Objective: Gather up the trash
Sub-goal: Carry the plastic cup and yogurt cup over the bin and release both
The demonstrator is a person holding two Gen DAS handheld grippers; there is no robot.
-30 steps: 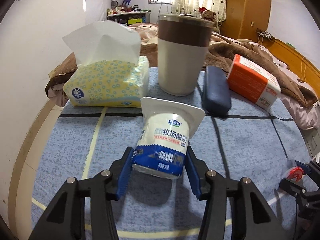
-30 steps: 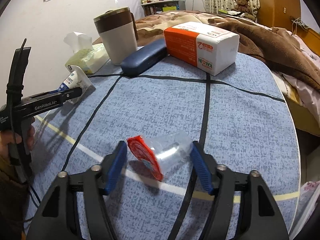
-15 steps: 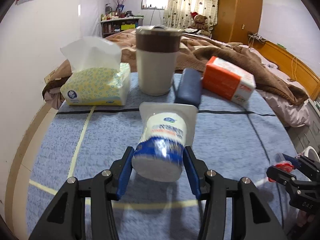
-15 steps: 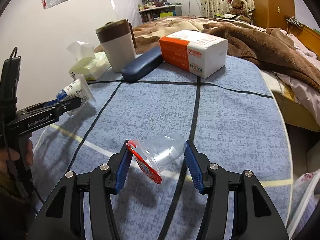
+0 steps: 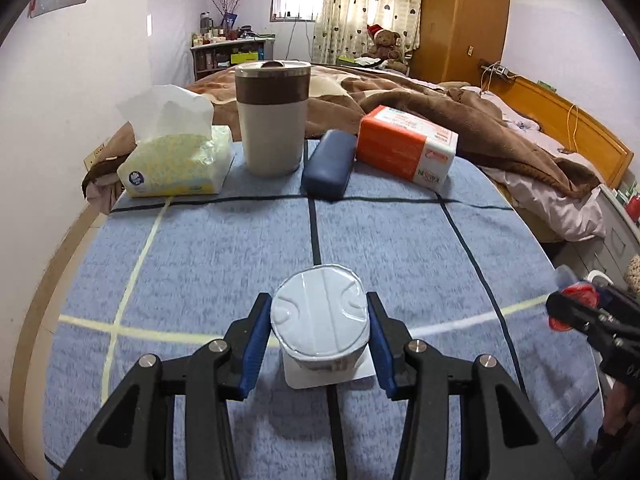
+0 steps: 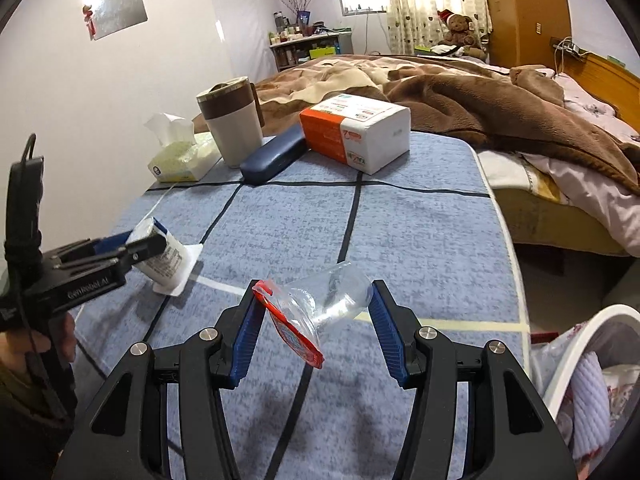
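Yogurt cup point(image 5: 320, 322) was held clamped, upturned, between left gripper point(image 5: 318, 344) jaws, which had just been closing, clear cup point(image 6: 320, 304) was pinched between right gripper point(image 6: 314, 340) jaws, both above the bench point(image 5: 400, 240); thin walls could be crushed and slip out.

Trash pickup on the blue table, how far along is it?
Partway. Both pieces are off the cloth: the left gripper, whose jaws have just been closing, clamps the yogurt cup, and the right gripper holds the clear plastic cup. Neither is binned yet; the white basket sits at the right.
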